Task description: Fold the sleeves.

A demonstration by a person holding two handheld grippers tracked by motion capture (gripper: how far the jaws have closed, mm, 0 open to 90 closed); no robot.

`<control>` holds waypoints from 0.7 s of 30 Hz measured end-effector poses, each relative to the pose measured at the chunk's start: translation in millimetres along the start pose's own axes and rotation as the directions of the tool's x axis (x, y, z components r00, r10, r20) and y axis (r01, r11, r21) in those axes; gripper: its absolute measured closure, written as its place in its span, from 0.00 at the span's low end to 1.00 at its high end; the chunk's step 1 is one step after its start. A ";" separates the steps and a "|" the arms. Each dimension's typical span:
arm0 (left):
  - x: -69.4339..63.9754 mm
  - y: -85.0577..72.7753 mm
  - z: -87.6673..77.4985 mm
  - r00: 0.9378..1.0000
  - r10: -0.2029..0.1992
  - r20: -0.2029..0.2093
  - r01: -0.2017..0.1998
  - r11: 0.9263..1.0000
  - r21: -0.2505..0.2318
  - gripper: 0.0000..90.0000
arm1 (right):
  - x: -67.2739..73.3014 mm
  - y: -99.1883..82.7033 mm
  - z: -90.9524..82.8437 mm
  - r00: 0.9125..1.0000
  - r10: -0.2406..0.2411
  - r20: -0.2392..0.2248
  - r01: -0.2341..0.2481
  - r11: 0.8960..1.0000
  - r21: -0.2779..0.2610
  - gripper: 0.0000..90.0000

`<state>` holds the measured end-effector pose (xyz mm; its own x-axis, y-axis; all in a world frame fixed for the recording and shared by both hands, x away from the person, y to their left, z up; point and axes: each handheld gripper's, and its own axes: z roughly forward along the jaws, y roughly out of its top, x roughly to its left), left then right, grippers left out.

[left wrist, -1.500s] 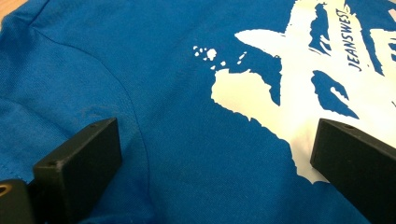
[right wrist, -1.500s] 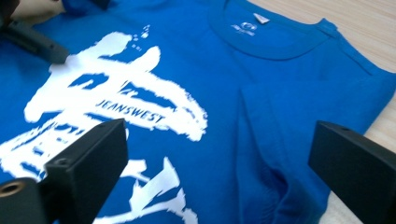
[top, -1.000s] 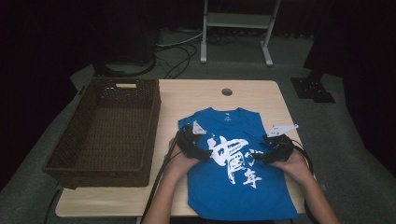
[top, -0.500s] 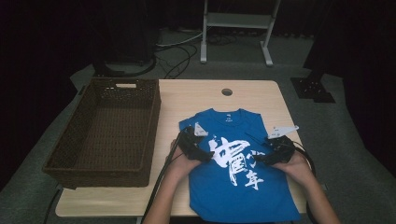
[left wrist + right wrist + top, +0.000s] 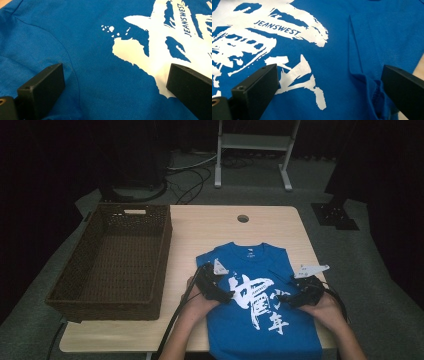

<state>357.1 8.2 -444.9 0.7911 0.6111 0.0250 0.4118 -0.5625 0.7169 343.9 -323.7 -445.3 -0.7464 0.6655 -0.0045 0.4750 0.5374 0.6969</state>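
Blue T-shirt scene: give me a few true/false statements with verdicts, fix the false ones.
1. The blue T-shirt lies inside the wicker basket. False: it lies flat on the table, to the right of the basket.
2. The left tool has its jaws apart over the shirt. True.
3. The right tool is clamped on a sleeve. False: its jaws stand wide open, a folded shirt edge between them.
4. The shirt's white print reads JEANSWEST. True.
5. The basket holds folded clothes. False: its inside looks bare.
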 end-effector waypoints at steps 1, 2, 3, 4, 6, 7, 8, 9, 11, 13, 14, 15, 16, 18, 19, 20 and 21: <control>-2.2 -0.4 -0.4 1.000 0.001 0.002 -0.001 1.000 -0.001 0.01 | 1.4 -1.4 -1.3 1.000 -0.001 0.002 0.001 1.000 0.001 0.02; -4.2 -0.9 -1.0 1.000 0.001 0.004 -0.001 1.000 0.000 0.01 | 2.8 -2.8 -2.9 1.000 0.002 0.003 -0.002 1.000 0.003 0.02; -6.1 -1.3 -1.3 1.000 0.002 0.004 -0.002 1.000 -0.001 0.01 | 4.0 -4.2 -4.1 1.000 0.005 0.003 -0.005 1.000 0.002 0.02; -7.4 -2.0 -1.5 1.000 0.005 0.005 -0.005 1.000 -0.005 0.01 | 4.8 -5.6 -5.3 1.000 0.003 0.004 -0.003 1.000 0.000 0.02; -9.3 -2.4 -2.1 1.000 0.005 0.005 -0.005 1.000 -0.005 0.01 | 5.9 -7.8 -7.3 1.000 0.001 0.004 -0.001 1.000 -0.001 0.02; -9.7 -2.4 -2.3 1.000 0.005 0.005 -0.005 1.000 -0.004 0.01 | 6.1 -8.2 -7.5 1.000 0.000 0.004 0.000 1.000 -0.002 0.02; -9.7 -2.4 -2.3 1.000 0.005 0.005 -0.005 1.000 -0.004 0.01 | 6.1 -8.3 -7.5 1.000 0.000 0.004 0.000 1.000 -0.002 0.02; -9.5 -2.4 -2.3 1.000 0.007 0.005 -0.007 1.000 -0.004 0.01 | 6.1 -8.3 -7.5 1.000 0.001 0.004 -0.001 1.000 -0.002 0.02; -9.5 -2.2 -2.4 1.000 0.015 0.006 -0.014 1.000 -0.005 0.01 | 6.2 -8.4 -7.5 1.000 0.002 0.005 -0.002 1.000 -0.003 0.02; -8.8 -2.1 -2.7 1.000 0.024 0.001 -0.024 1.000 -0.012 0.01 | 6.3 -8.6 -7.5 1.000 0.003 0.005 -0.003 1.000 -0.005 0.02; -8.2 -2.0 -3.2 1.000 0.026 -0.005 -0.026 1.000 -0.012 0.01 | 6.3 -8.7 -7.5 1.000 0.003 0.005 -0.003 1.000 -0.006 0.02; -7.0 -1.6 -4.1 1.000 0.028 -0.011 -0.029 0.999 -0.015 0.01 | 6.3 -8.7 -7.5 1.000 0.003 0.004 -0.003 1.000 -0.006 0.02; -5.3 -1.2 -5.8 0.999 0.027 -0.020 -0.028 0.999 -0.024 0.01 | 6.3 -8.7 -7.5 1.000 0.004 0.004 -0.004 1.000 -0.006 0.02; -0.4 0.1 -10.2 0.999 0.015 -0.031 -0.016 0.998 -0.054 0.01 | 6.3 -8.8 -7.6 1.000 0.004 0.005 -0.004 1.000 -0.007 0.02; 3.1 1.5 -12.3 1.000 0.006 -0.030 -0.007 0.999 -0.052 0.01 | 6.4 -8.9 -7.6 1.000 0.004 0.005 -0.004 1.000 -0.007 0.02; 6.6 3.1 -13.8 0.999 0.003 -0.034 -0.005 0.999 -0.049 0.01 | 6.4 -8.9 -7.6 1.000 0.004 0.005 -0.004 1.000 -0.007 0.02; 11.0 5.1 -15.9 0.999 0.001 -0.043 -0.003 0.999 -0.054 0.01 | 6.3 -8.9 -7.6 1.000 0.004 0.005 -0.003 1.000 -0.008 0.02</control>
<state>360.7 21.0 -429.9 0.7714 0.6339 0.0558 0.3840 -0.5336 0.7535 331.4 -328.2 -446.2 -0.7423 0.6700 -0.0057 0.4739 0.5310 0.7025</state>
